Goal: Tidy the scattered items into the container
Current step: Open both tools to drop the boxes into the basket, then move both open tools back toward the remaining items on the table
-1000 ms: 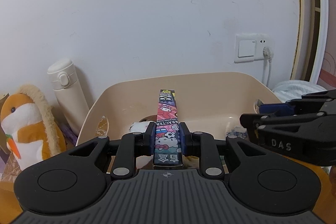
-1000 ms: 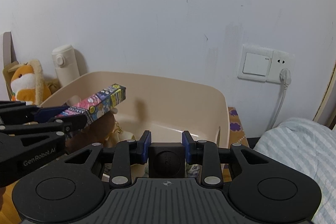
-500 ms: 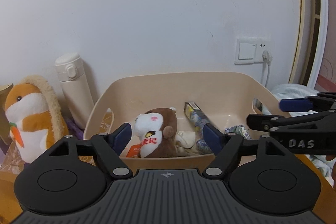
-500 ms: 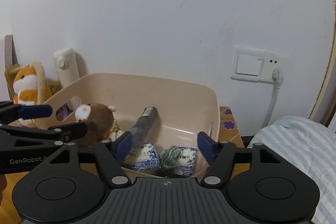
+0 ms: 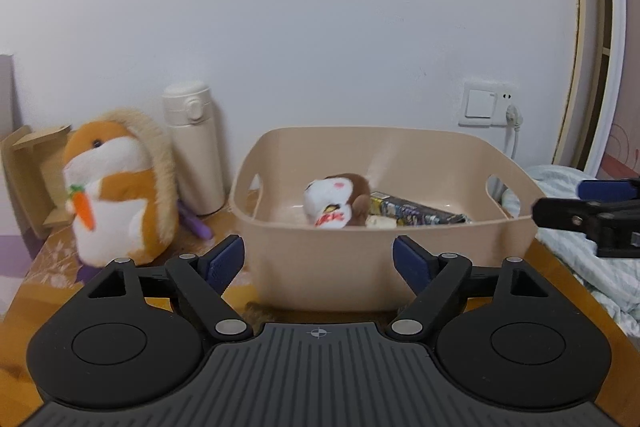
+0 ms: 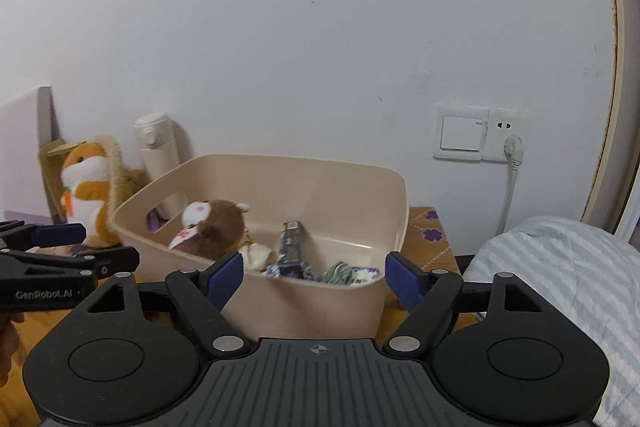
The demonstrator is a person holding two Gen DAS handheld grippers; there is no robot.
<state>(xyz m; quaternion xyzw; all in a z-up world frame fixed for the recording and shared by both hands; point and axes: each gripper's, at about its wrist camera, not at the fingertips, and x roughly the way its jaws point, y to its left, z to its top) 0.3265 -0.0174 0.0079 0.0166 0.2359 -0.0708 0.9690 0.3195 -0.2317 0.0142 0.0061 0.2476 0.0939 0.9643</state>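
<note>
Tub: beige plastic, rigid, slot handles at both ends, standing on the table near the far wall. Holds most items already.

Hamster: orange-and-white plush, upright, outside the tub on its left, just beside the flask. Judged the biggest item left to tidy, if it counts as scattered. Soft, light, compressible; pinch across the body or the fluffy back, not the carrot.

Brown plush: inside the tub, left half, lying on its side, face toward the near-left.

Box: long, slim, printed carton inside the tub. Long axis runs near-to-far in the right view, far end propped a little higher. Stiff card, light, likely slick; grip across the narrow faces at mid-length.

Packets: small, soft, on the tub floor at the near-right.

Left gripper: jaws spread wide, nothing between them, hanging near side of the tub.

Right gripper: same, wide apart and empty, at the tub's near wall.
</note>
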